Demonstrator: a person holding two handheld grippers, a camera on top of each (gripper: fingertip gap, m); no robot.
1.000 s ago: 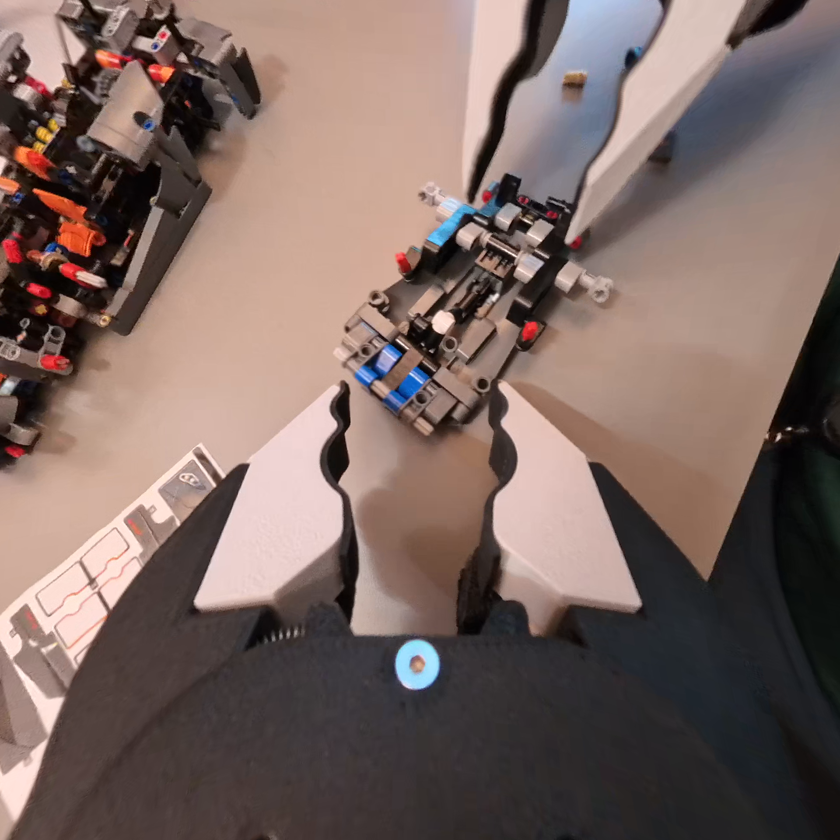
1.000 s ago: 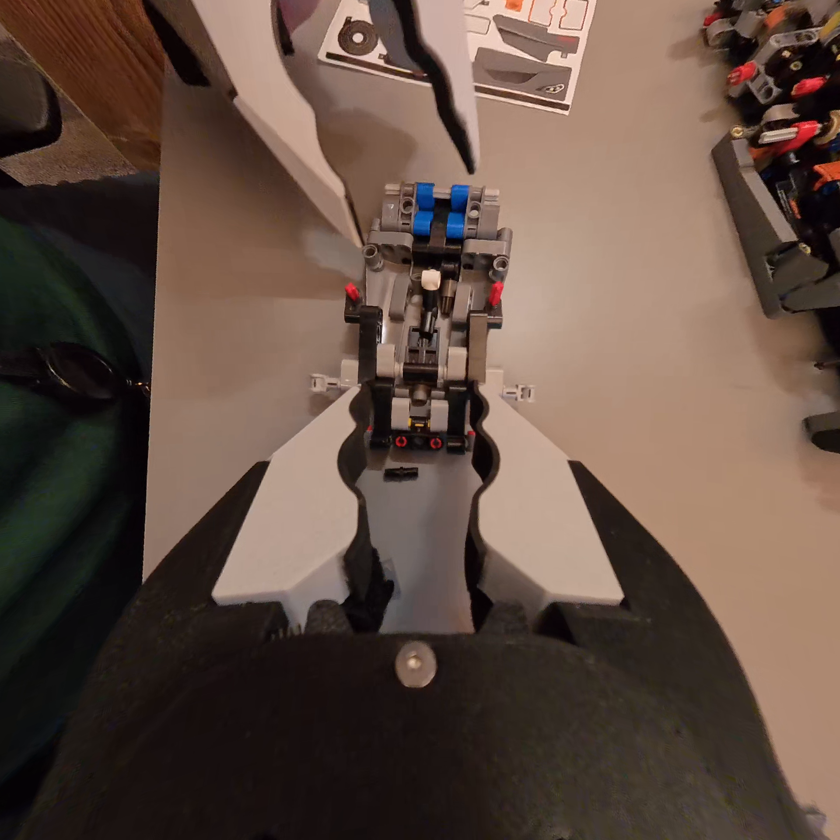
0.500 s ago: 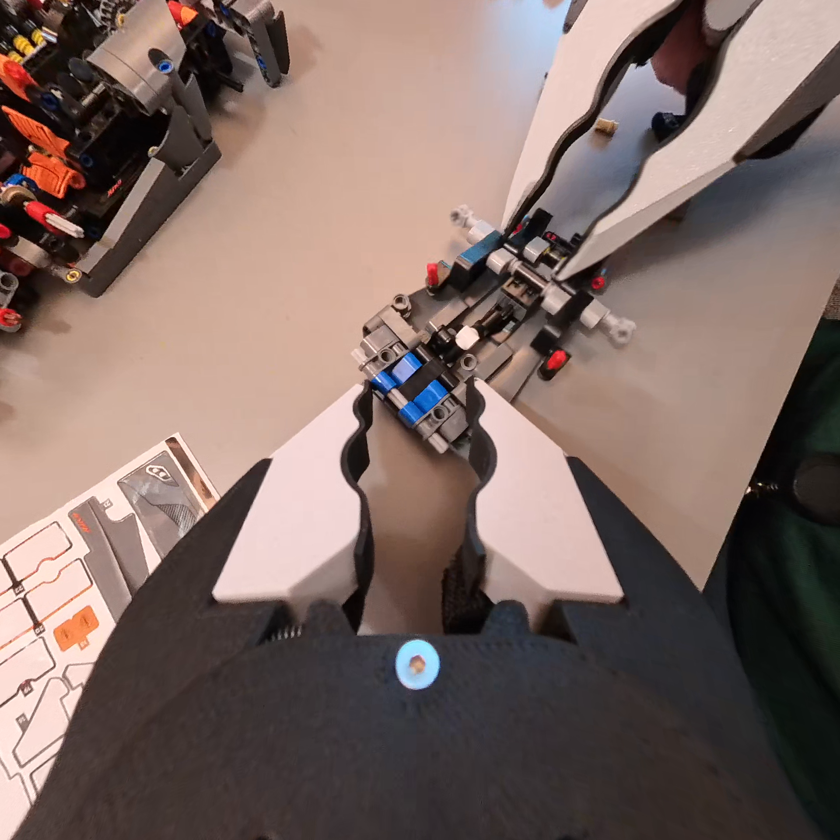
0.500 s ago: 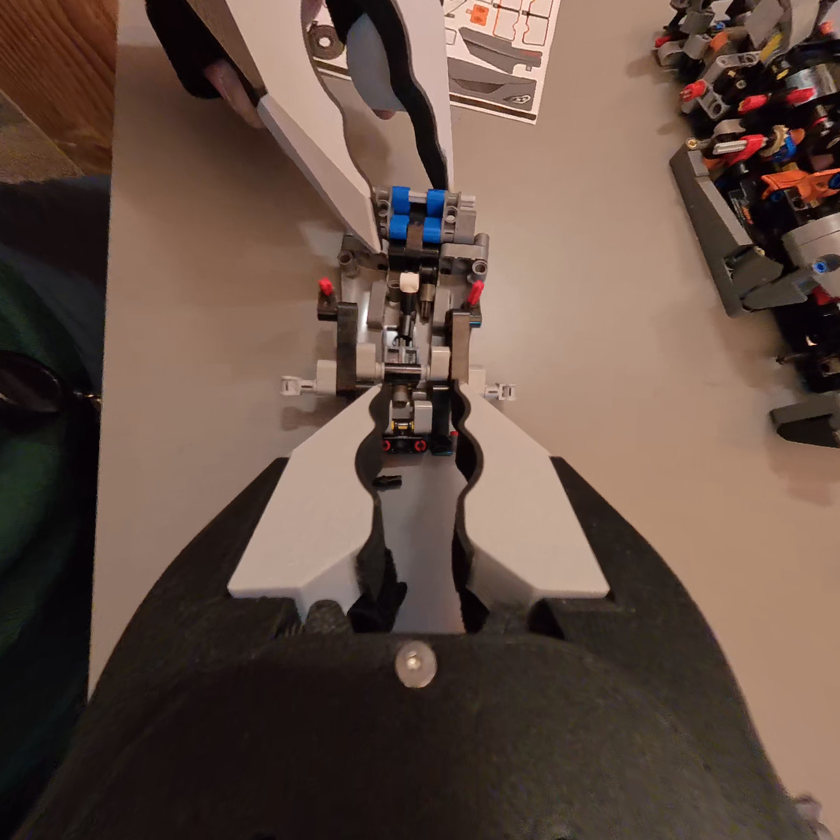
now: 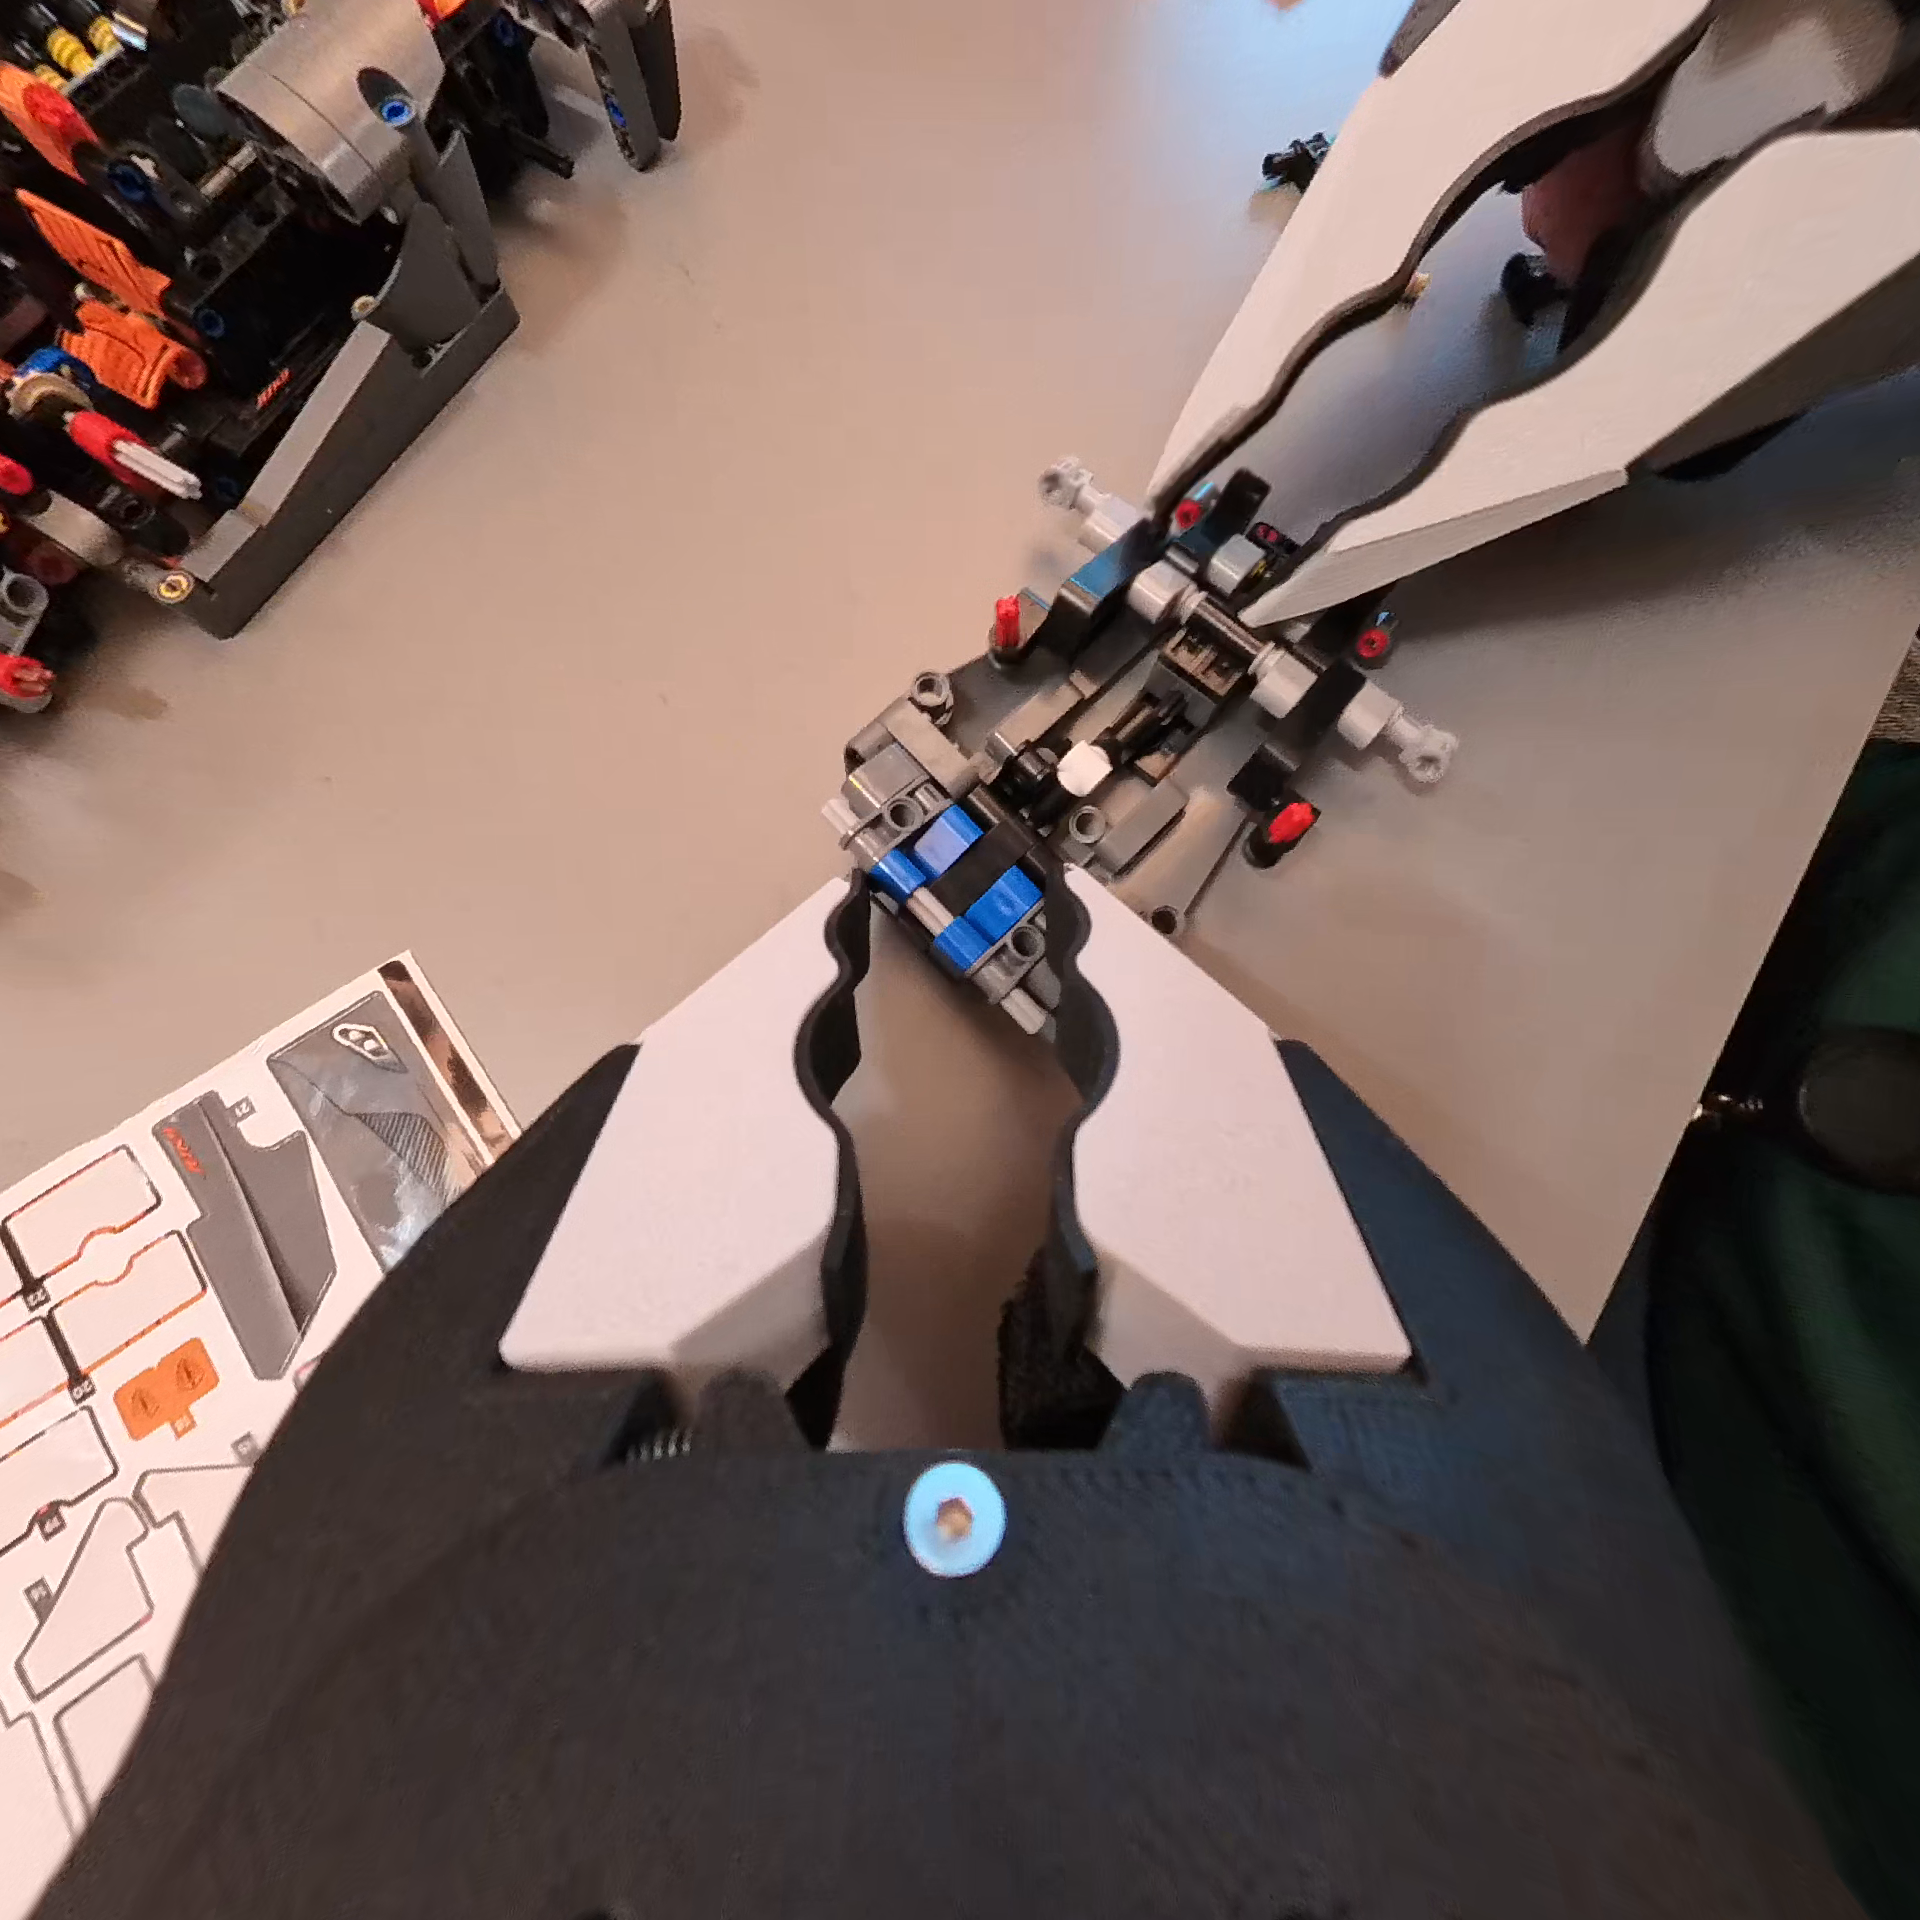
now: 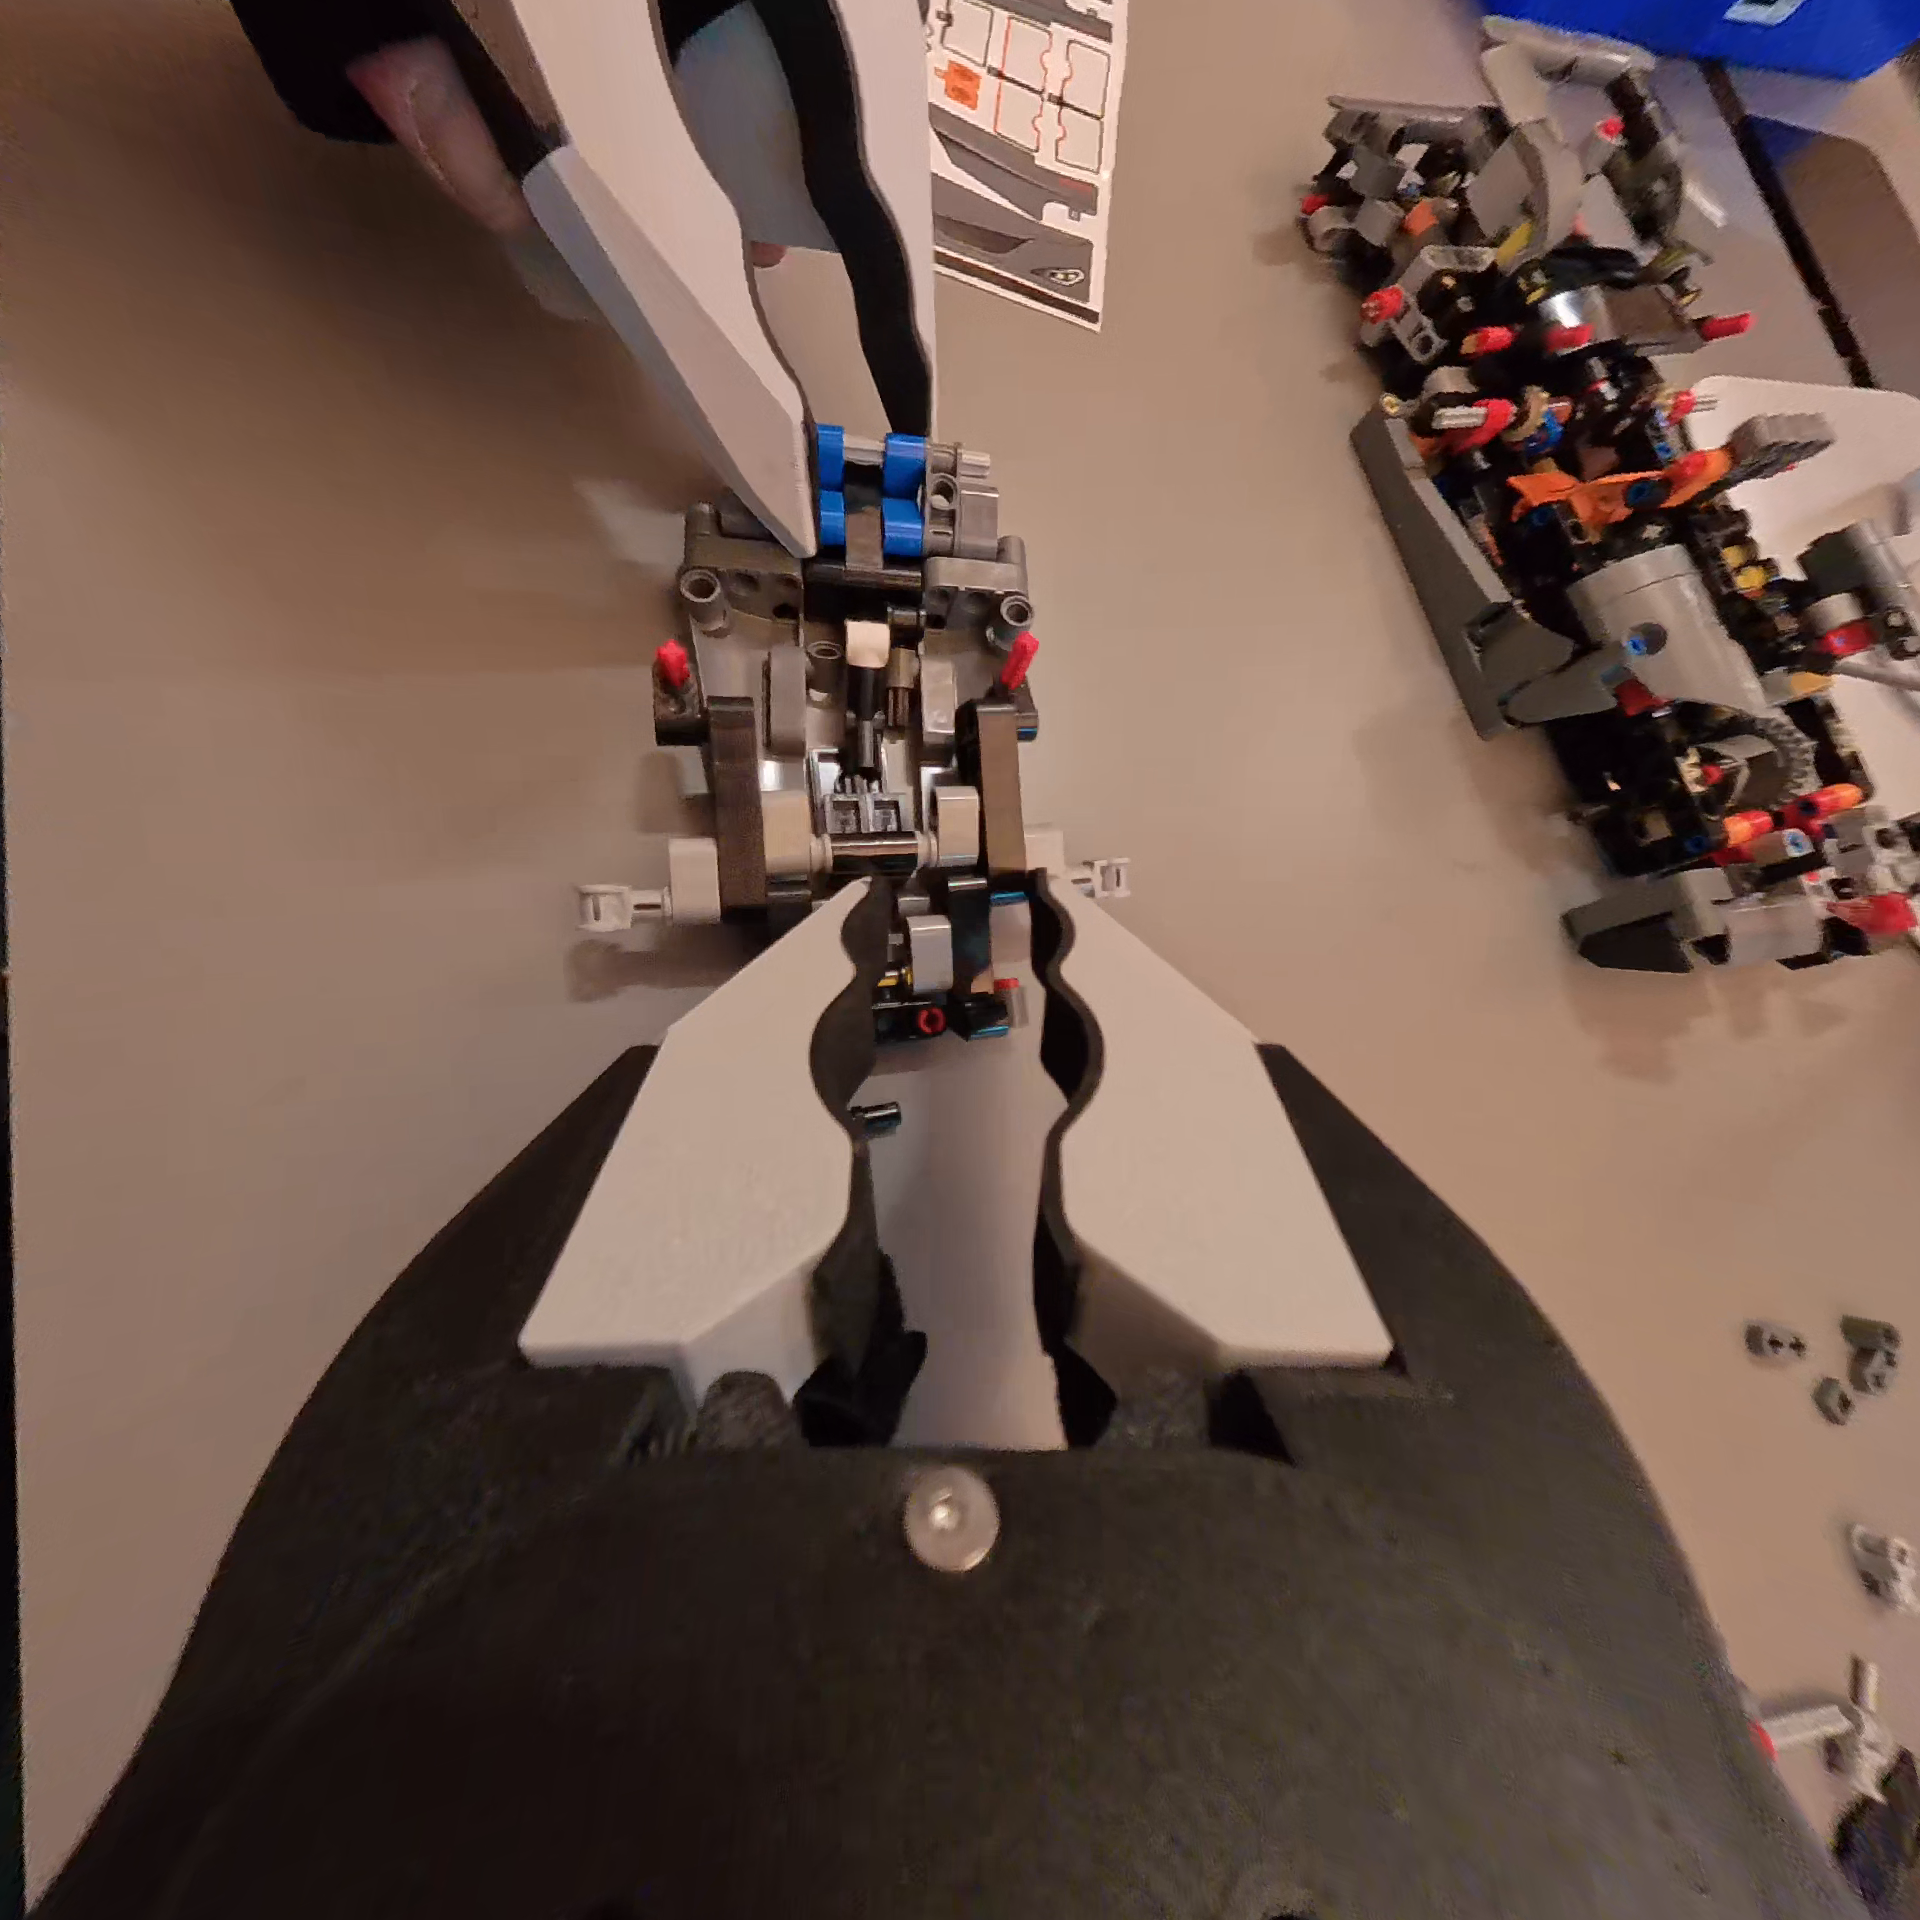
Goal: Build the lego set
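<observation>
A small grey and black lego assembly (image 5: pixel 1112 758) lies on the tan table, with a blue block (image 5: pixel 951 883) at one end. My left gripper (image 5: pixel 961 904) is closed around that blue end. It shows from the far side in the right wrist view (image 6: pixel 862 468), a finger on each side of the blue block (image 6: pixel 868 483). My right gripper (image 6: pixel 951 904) is closed on the opposite black end of the assembly (image 6: pixel 852 727). It also shows in the left wrist view (image 5: pixel 1210 561). A small black pin (image 6: pixel 876 1117) lies between the right fingers.
A large lego car chassis (image 5: pixel 260 312) stands at the left, also seen in the right wrist view (image 6: pixel 1662 644). A sticker sheet (image 5: pixel 156 1299) lies near it. Loose grey pieces (image 6: pixel 1849 1361) lie at the right. Green cloth (image 5: pixel 1818 1247) lies past the table edge.
Both grippers have moved in toward the small assembly and narrowed their jaws onto its two ends. The left one now holds the blue end, the right one the black end.
</observation>
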